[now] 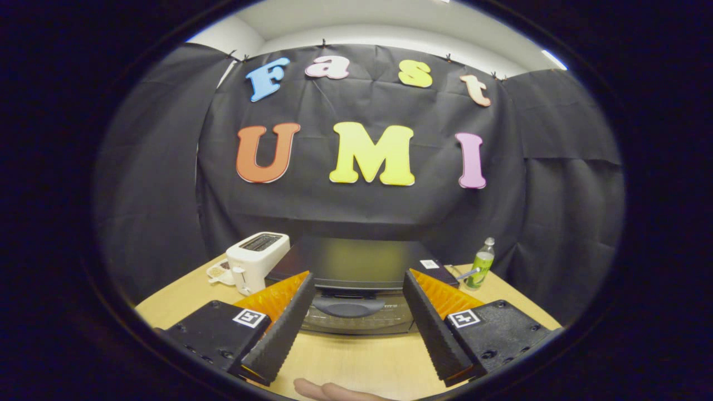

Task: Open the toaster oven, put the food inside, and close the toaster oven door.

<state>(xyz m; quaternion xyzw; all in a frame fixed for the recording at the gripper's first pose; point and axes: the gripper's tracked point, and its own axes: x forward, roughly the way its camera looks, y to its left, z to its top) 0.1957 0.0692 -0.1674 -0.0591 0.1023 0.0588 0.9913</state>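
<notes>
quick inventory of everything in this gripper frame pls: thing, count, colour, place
Black toaster oven: 1, door shut, dark handle just ahead of the fingers.
White pop-up toaster: 1, left of the oven.
Small white dish: 1, left of the toaster; contents unclear.
Clear plastic bottle of green liquid: 1, right of the oven.
Light wooden table: 1, under everything.
Gripper: 1, black fingers with orange backing, open, holding nothing.
Person's hand: part of one, below the fingers.
</notes>
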